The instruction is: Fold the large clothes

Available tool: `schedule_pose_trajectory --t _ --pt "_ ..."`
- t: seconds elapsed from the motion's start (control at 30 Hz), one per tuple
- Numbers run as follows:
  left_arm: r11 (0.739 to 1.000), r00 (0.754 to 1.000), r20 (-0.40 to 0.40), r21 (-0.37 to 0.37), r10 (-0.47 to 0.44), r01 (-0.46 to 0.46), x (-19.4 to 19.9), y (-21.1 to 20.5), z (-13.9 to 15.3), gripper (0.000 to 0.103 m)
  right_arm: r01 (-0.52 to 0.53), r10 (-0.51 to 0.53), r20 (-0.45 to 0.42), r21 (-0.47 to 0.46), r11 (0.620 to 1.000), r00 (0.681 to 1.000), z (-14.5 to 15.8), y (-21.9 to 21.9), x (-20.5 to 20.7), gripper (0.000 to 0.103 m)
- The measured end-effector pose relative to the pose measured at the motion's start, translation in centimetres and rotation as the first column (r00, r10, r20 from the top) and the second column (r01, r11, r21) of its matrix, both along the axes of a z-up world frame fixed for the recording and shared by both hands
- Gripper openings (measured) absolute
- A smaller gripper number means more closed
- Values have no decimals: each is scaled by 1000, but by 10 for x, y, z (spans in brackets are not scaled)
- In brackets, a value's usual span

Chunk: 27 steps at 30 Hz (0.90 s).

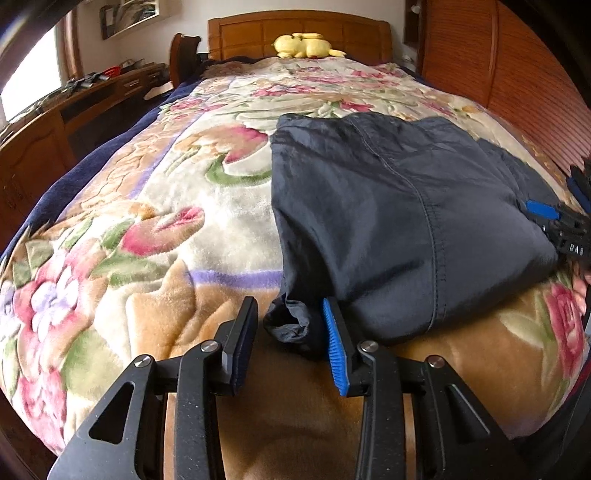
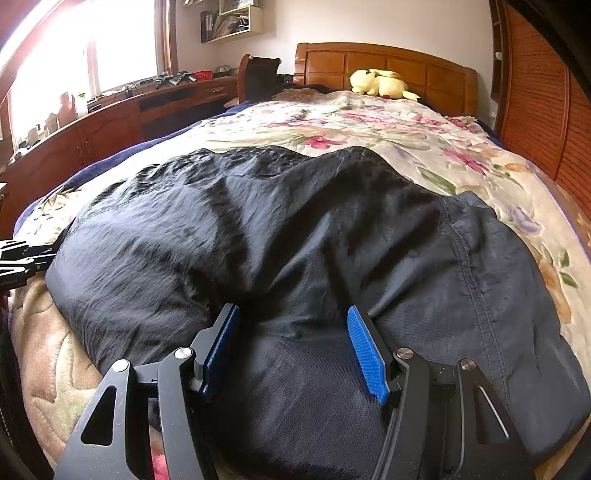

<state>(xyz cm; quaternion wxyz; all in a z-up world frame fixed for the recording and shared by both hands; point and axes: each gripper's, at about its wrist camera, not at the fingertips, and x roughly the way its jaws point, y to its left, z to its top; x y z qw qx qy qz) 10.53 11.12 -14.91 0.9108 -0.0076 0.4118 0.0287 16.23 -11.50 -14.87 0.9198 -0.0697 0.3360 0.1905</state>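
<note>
Down at the near edge of the bed, the left hand-held gripper (image 1: 291,341) sits low with its jaws partly apart, and a bunched corner of the dark garment (image 1: 399,206) lies in the gap between its 2 fingers; the blue pad (image 1: 335,345) on one side is just beside that crumpled fold, but the pads are not pressing on it. Over to its right, the right hand-held gripper (image 2: 293,349) hovers over the same garment (image 2: 295,236) with its jaws held moderately wide, fabric spread beneath and between them (whether the fingertips actually touch the cloth I cannot tell), and nothing pinched. From the left camera its blue-padded tip (image 1: 543,210) shows at the garment's far right edge.

That garment, navy and slightly shiny with a stitched seam running down it, lies already doubled over on the floral blanket (image 1: 155,221), toward the near end of the bed and right of its middle. Farther out, a yellow plush toy (image 1: 303,45) rests against the wooden headboard (image 1: 258,33). A wooden surface (image 2: 110,110) cluttered with small items runs along the left wall under a bright window (image 2: 74,44), and slatted wooden doors (image 2: 535,92) stand to the right.
</note>
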Motion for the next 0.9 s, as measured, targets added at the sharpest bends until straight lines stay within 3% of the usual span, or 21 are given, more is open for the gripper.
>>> schedule_pose_trajectory --t 0.3,0.47,0.6,0.63,0.77,0.9 --pt "1000 1000 5 19 21 -21 -5 -5 -1 37 16 -16 77 -9 1000 997 11 3 -17 62" --pt "999 999 -7 -11 32 -32 -4 -2 -1 37 -62 58 74 52 997 996 16 13 -22 62" --pt "999 999 -11 -6 35 -35 -3 -4 0 37 -124 123 63 2 992 990 7 22 -19 62" --pt "999 999 -12 -8 31 -31 -2 -5 0 36 -127 127 50 -4 992 991 5 22 -18 62" --pt "999 1000 -8 -34 5 -6 -1 -9 8 15 -125 125 42 1 992 991 3 24 -15 62" --pt "996 996 89 -85 -8 16 -2 -15 44 12 -124 125 32 -18 992 992 1 25 -12 62"
